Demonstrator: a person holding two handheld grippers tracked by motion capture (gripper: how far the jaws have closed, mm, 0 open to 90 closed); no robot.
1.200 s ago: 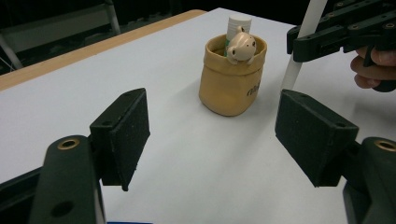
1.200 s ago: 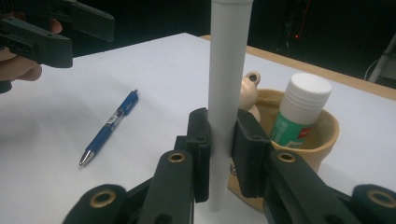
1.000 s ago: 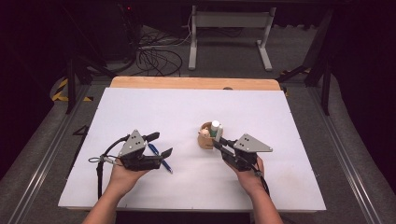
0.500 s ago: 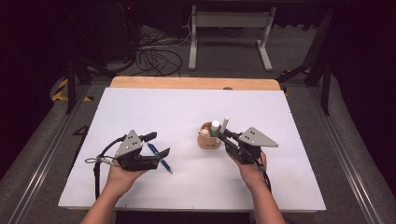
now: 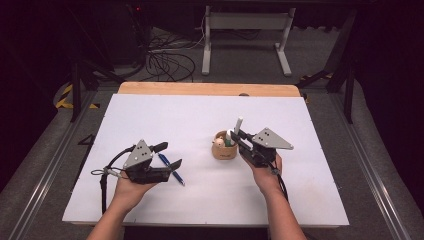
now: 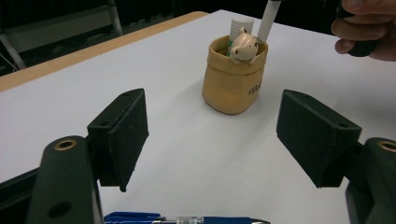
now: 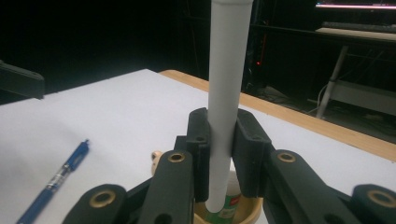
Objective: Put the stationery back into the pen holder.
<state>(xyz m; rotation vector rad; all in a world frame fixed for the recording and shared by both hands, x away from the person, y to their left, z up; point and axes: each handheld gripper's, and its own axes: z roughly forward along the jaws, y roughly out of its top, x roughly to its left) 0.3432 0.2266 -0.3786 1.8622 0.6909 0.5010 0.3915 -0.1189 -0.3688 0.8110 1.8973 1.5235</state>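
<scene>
A tan cup (image 5: pixel 223 149) with a small animal figure (image 6: pixel 243 45) on its rim stands mid-table and holds a green-labelled tube (image 7: pixel 227 206). My right gripper (image 5: pixel 238 134) is shut on a white pen (image 5: pixel 238 123), which it holds upright with the lower end at the cup's mouth. In the right gripper view the jaws (image 7: pixel 223 126) clamp the white pen (image 7: pixel 227 88) near its lower part. A blue pen (image 5: pixel 170 168) lies flat on the table. My left gripper (image 5: pixel 169 155) stands open over it, jaws wide apart (image 6: pixel 210 135), and the blue pen (image 6: pixel 187 219) lies just below them.
The white tabletop (image 5: pixel 165 120) has a wooden strip (image 5: pixel 210 88) along its far edge. Beyond it are a dark floor, cables (image 5: pixel 167 60) and a metal stand (image 5: pixel 245 35). The person's right hand (image 6: pixel 364 30) is beside the cup.
The right gripper has drawn back slightly to the right and lifted the white pen more upright above the cup. The left gripper has barely moved.
</scene>
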